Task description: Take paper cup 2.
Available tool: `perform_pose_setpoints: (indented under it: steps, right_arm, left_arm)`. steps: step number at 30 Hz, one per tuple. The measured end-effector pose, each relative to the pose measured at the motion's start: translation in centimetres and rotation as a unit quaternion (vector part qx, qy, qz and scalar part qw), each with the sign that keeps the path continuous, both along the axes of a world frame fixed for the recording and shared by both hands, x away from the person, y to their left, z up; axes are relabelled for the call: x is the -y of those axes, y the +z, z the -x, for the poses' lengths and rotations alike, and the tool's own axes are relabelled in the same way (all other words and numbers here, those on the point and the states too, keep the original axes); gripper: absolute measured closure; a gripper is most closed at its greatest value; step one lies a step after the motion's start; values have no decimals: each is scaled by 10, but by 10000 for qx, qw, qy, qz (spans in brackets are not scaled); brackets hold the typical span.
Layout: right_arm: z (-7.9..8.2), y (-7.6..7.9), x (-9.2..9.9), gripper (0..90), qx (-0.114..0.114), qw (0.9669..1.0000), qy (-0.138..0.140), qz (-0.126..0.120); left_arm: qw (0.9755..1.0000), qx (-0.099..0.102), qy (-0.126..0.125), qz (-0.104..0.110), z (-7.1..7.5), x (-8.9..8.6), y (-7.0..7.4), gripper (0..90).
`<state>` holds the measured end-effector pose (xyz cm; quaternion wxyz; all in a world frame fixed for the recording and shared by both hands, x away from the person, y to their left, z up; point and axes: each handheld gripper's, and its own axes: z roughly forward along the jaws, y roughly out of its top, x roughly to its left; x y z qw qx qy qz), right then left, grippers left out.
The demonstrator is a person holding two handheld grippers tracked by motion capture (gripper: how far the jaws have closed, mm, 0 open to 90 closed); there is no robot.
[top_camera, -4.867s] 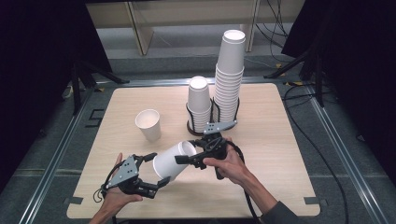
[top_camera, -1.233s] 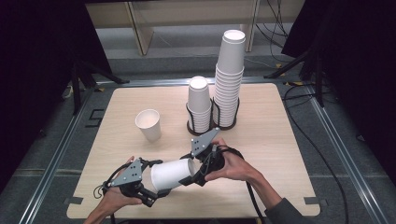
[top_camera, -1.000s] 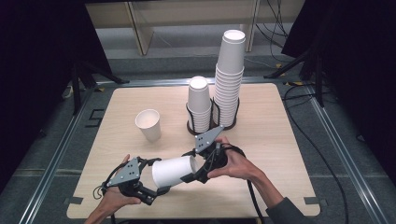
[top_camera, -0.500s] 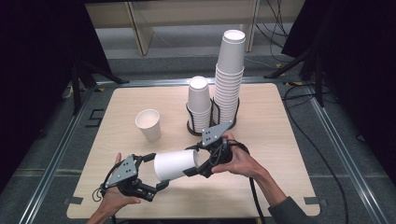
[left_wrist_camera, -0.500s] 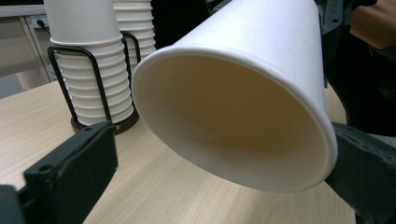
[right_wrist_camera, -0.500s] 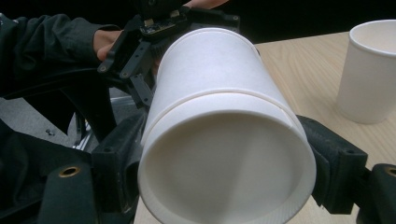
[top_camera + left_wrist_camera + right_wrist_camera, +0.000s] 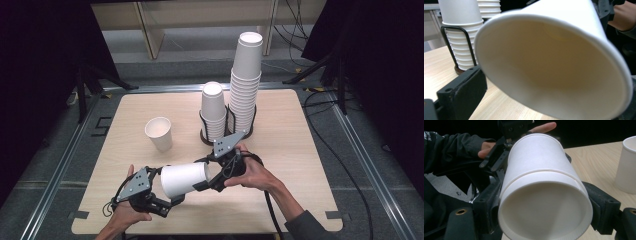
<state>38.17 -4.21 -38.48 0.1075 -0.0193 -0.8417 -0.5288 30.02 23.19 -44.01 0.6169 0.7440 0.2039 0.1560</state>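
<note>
Table [image 7: 300, 165] layout: cup rack [image 7: 227, 131] sits centre-far, holding two stacks. Short stack [image 7: 213, 110] on the left, tall stack [image 7: 246, 80] on the right, touching side by side. Single upright cup [image 7: 159, 133] stands on the table left of the rack, well apart from it. Near edge: left gripper [image 7: 167, 200] at near-left, right gripper [image 7: 202, 172] right of it, in front of the rack. Sideways cup [image 7: 184, 179] lies in the air between them, above the table, base end between the right gripper's jaws, mouth end toward the left gripper, whose jaws stand wide around the rim.
</note>
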Motion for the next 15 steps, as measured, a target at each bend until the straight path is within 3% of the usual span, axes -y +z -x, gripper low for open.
perform_pose_setpoints:
  steps: [2,3,4,8,15]
  right_arm:
    - [-1,-1,-1,244,35,10000,7,-58]
    - [-1,-2,-1,244,-57,10000,43,-55]
    - [-2,-2,-1,244,27,9999,41,-90]
    - [-1,-4,-3,244,22,9999,75,-71]
    - [-2,-5,-3,244,-2,9999,88,-111]
  left_arm:
    - [9998,64,-51,162,0,1,-1,0]
    - [10000,46,-24,63,1,0,0,0]
    - [9999,54,-48,80,1,-1,1,0]
    - [9994,114,-133,292,1,-3,3,2]
    - [9996,151,-156,193,2,-4,4,16]
